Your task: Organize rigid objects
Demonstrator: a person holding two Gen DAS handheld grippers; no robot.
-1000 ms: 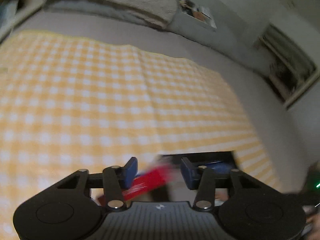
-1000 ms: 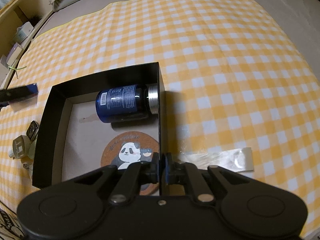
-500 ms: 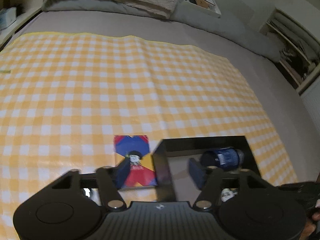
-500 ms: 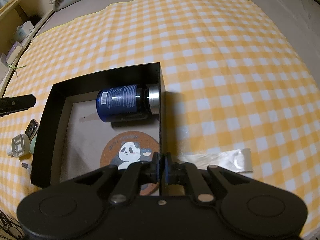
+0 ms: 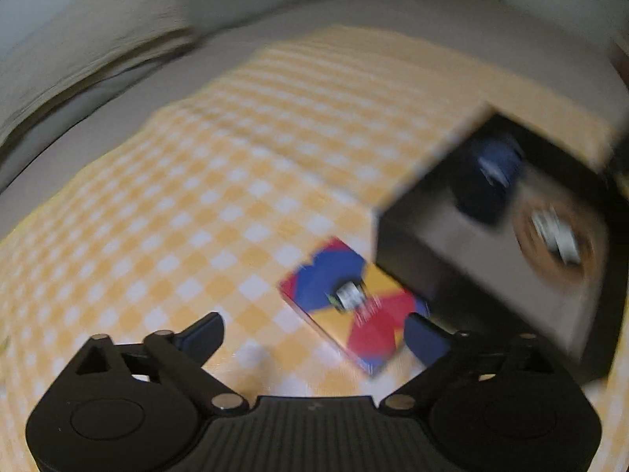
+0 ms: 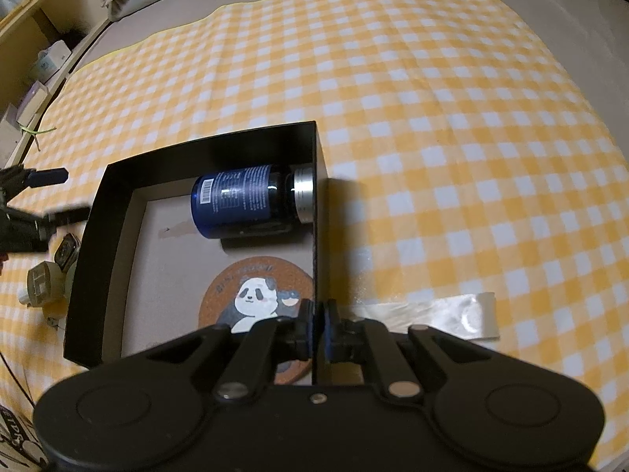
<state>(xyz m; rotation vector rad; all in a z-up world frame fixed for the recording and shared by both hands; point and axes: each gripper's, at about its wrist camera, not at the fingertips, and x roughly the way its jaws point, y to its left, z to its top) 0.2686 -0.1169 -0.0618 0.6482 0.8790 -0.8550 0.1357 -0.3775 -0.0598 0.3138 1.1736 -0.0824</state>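
A flat red, blue and yellow box (image 5: 350, 310) lies on the yellow checked cloth (image 5: 196, 216), just outside the near wall of the black box (image 5: 412, 259). My left gripper (image 5: 314, 336) hangs over it with its jaws opening wide, and the pads do not touch it. This view is blurred. Inside the black box (image 6: 114, 204) lie a dark blue bottle (image 6: 240, 200) on its side and a round panda coaster (image 6: 255, 299). My right gripper (image 6: 318, 326) is shut on the black box's right wall. In the right wrist view my left gripper (image 6: 74, 192) shows at the far left edge.
A white plug (image 6: 39, 283) and a small dark gadget (image 6: 65, 251) lie left of the black box. A clear plastic strip (image 6: 444, 314) lies on the cloth to its right. Wooden shelves (image 6: 39, 59) run along the far left, and grey bedding surrounds the cloth.
The left gripper let go of the coloured box, which now lies flat on the cloth beside the black box. Its jaws spread wide and it rolled and sank. The right gripper kept still.
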